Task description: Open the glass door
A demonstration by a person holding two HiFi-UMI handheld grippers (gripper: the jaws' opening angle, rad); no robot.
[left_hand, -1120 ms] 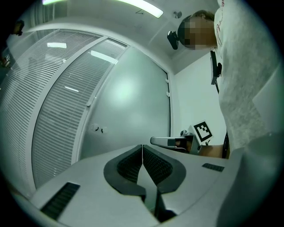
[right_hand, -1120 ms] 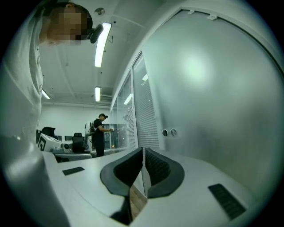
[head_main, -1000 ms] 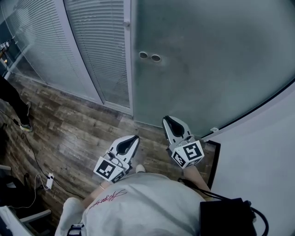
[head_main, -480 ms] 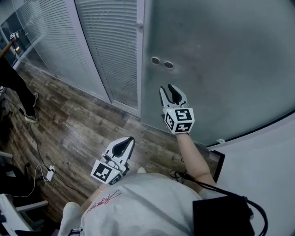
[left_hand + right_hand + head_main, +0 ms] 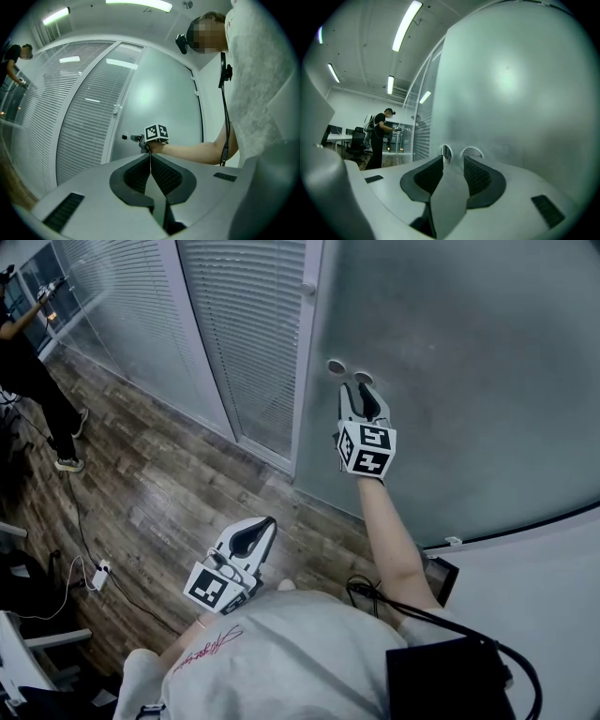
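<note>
Wooden floor (image 5: 159, 465) meets frosted glass door (image 5: 469, 381) bearing two round fittings (image 5: 336, 366).

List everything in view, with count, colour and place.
Glass door: one, frosted grey, ahead.
Round door fittings: two, silver, side by side on the door.
Blind panels: at least two, white, left of the door.
Floor: one, brown wood, below.
Plug and cable: one, white, on floor, left.
Bystander: one, in black, far left.
Right gripper: one, white, at the fittings; fingers have just been opening, nothing between them.
Left gripper: one, white, low near the wearer; fingers shut.
</note>
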